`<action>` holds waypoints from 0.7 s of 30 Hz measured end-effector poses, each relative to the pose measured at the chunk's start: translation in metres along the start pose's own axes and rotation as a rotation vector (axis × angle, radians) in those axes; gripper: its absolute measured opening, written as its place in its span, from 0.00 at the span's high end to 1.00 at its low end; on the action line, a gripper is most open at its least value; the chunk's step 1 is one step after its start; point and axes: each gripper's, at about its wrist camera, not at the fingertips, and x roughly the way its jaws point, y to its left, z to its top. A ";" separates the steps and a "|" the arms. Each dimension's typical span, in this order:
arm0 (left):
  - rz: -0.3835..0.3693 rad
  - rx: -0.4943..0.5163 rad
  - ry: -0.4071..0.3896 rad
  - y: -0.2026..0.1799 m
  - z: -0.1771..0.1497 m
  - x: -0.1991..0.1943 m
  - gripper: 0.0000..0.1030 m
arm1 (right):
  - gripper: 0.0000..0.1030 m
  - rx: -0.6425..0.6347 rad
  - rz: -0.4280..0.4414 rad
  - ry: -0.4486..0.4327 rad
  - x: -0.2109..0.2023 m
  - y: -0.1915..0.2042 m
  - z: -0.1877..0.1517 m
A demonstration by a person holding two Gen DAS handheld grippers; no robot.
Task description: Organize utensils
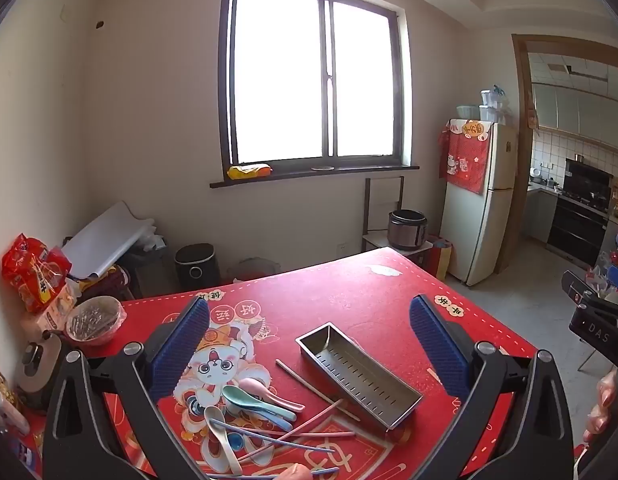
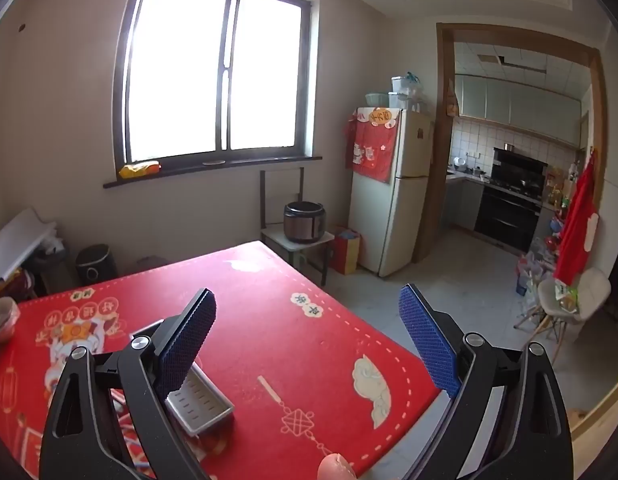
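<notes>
Desk (image 1: 349,292), red printed cover: one perforated steel tray (image 1: 357,374), empty, lying diagonally; left of it and touching nothing inside, a loose heap of spoons (image 1: 253,398) and chopsticks (image 1: 309,424), crossed. Left gripper (image 1: 309,344) above the heap, jaws wide open, holding nothing. Right gripper (image 2: 309,344) beside the tray, jaws likewise wide, empty.

The left gripper (image 1: 309,332) hangs with its jaws spread wide and nothing between them, angled slightly downward. The right gripper (image 2: 307,336), to its right, is equally wide, empty and tilted down. A fingertip (image 2: 336,467) shows near it.
</notes>
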 end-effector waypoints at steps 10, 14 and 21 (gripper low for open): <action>0.003 -0.006 0.006 0.004 -0.002 -0.003 0.05 | 0.13 0.002 0.009 0.005 0.000 -0.001 -0.004; 0.005 -0.004 0.006 0.006 -0.002 -0.007 0.05 | 0.13 -0.012 0.014 0.014 0.005 0.004 -0.003; 0.011 -0.007 0.012 0.005 -0.008 -0.001 0.05 | 0.13 -0.010 0.014 0.014 0.005 0.003 -0.001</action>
